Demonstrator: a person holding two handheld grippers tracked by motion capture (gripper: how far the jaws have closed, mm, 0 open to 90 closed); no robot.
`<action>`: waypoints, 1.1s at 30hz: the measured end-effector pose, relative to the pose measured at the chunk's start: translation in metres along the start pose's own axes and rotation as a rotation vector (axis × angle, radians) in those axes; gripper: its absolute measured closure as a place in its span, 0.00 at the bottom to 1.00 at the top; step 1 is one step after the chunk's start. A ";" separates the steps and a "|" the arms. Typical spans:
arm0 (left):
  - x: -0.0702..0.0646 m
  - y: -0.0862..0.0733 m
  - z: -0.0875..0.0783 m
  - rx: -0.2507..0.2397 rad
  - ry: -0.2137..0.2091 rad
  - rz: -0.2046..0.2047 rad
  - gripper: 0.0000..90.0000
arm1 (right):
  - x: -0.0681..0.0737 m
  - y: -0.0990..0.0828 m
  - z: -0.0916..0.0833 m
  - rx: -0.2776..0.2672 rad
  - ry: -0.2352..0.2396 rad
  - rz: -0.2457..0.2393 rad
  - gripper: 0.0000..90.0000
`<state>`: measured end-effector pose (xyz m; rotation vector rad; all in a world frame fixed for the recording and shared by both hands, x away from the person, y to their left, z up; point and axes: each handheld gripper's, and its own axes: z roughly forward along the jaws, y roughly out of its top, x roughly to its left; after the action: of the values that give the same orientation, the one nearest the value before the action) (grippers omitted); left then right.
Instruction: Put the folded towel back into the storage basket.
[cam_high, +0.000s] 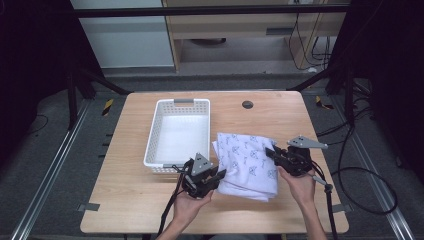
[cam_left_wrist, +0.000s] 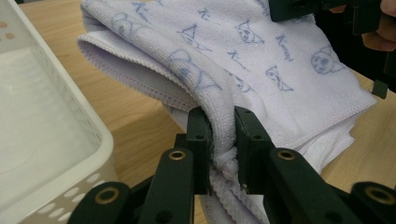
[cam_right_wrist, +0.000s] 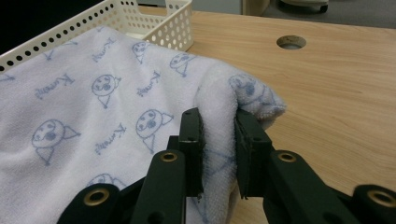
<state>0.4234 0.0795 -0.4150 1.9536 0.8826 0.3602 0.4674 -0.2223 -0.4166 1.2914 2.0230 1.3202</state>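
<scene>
Nearest to us, we had the left claw (cam_high: 216, 176) clamped on the near-left edge of the folded towel (cam_high: 248, 162), its pads pinching a bunched fold of the cloth, as the left gripper view made plain. On the towel's other side, the right claw (cam_high: 270, 152) was likewise clamped on a gathered hump of cloth at the right edge. The towel, white with blue cat faces, lay on the wooden surface (cam_high: 125, 200) just to the right of the white basket (cam_high: 152, 135), its left border close against the basket's wall; whether the two touched we could not quite tell from above.

We judged this to be the lifting step: both grips were set, and part of the cloth seemed to be coming up off the surface while the lower folds hung or rested below. The basket, left of the towel and a little farther from us, stood empty. The next move, as we read it, called for raising both claws together, keeping the folds from sliding apart, then carrying the towel leftward over the basket's rim before lowering it in.
</scene>
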 end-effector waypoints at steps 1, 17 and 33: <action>0.001 0.001 -0.001 -0.001 0.001 0.000 0.85 | 0.001 0.001 0.000 -0.004 0.001 -0.001 0.83; 0.018 0.011 -0.033 -0.063 0.014 -0.008 0.85 | 0.023 0.028 -0.003 -0.058 0.033 -0.029 0.84; 0.044 0.015 -0.063 -0.113 0.052 -0.030 0.85 | 0.052 0.061 0.013 -0.094 0.066 -0.051 0.84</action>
<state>0.4247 0.1461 -0.3738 1.8329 0.9047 0.4352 0.4807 -0.1638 -0.3627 1.1615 1.9980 1.4340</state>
